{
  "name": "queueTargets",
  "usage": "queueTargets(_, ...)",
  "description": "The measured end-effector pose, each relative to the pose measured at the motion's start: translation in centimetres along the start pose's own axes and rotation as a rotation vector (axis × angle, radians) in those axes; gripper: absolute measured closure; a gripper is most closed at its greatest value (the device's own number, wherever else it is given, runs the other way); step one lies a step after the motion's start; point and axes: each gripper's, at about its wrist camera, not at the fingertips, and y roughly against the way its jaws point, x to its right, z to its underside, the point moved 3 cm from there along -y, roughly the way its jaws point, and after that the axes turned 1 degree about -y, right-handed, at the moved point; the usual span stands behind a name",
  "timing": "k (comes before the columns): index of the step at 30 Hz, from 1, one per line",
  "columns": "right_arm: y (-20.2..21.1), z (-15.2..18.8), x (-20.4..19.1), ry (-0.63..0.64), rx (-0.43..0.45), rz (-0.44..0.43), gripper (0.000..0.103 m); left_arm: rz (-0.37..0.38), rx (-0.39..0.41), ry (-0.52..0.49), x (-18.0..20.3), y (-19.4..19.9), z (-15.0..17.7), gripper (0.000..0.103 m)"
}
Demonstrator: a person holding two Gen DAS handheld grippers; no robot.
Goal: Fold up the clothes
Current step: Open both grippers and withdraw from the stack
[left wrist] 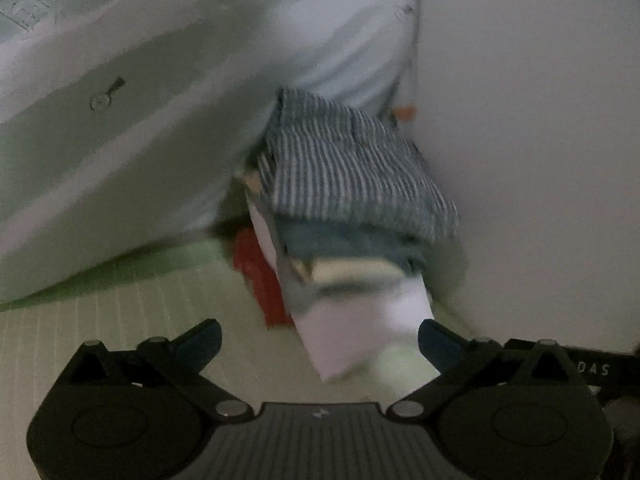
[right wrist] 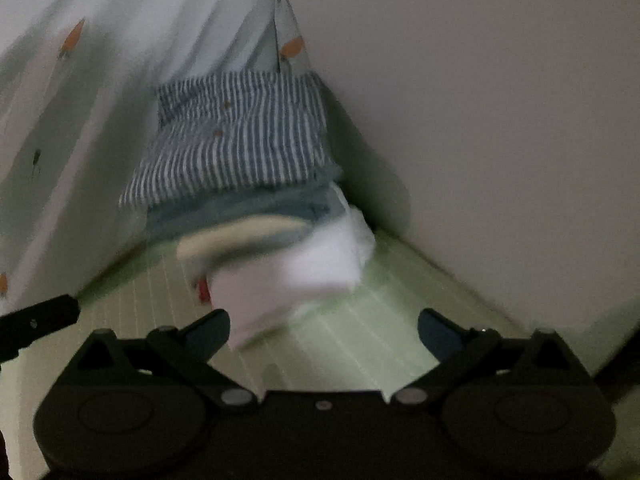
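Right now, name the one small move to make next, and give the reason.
Probably draw both grippers back. The left gripper and right gripper are open and empty, and the stack, striped piece on top, already looks folded against the wall.

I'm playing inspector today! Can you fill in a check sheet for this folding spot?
Surface: green ribbed mat, blurry.
Job's things: folded stack, striped piece on top, white piece lowest.
Clutter: red thing beside the stack; cannot tell what.
Tongs: left tongs open, empty; right tongs open, empty.
Cables: nothing seen.
Surroundings: carrot-print cloth behind, plain wall beside.
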Motion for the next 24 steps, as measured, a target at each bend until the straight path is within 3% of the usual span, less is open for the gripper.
queueTargets(6,1.4,3.3,0.3,-0.028,-0.066,-0.044,0.003,0.038,-0.039,-0.072,1.9,1.4,2.3,0.0)
queueTargets(24,3.3,3.5,0.4,-0.022,-0.032,-0.051,0.003,0.038,-0.011,-0.121,2.7,2.5,2.4,0.0)
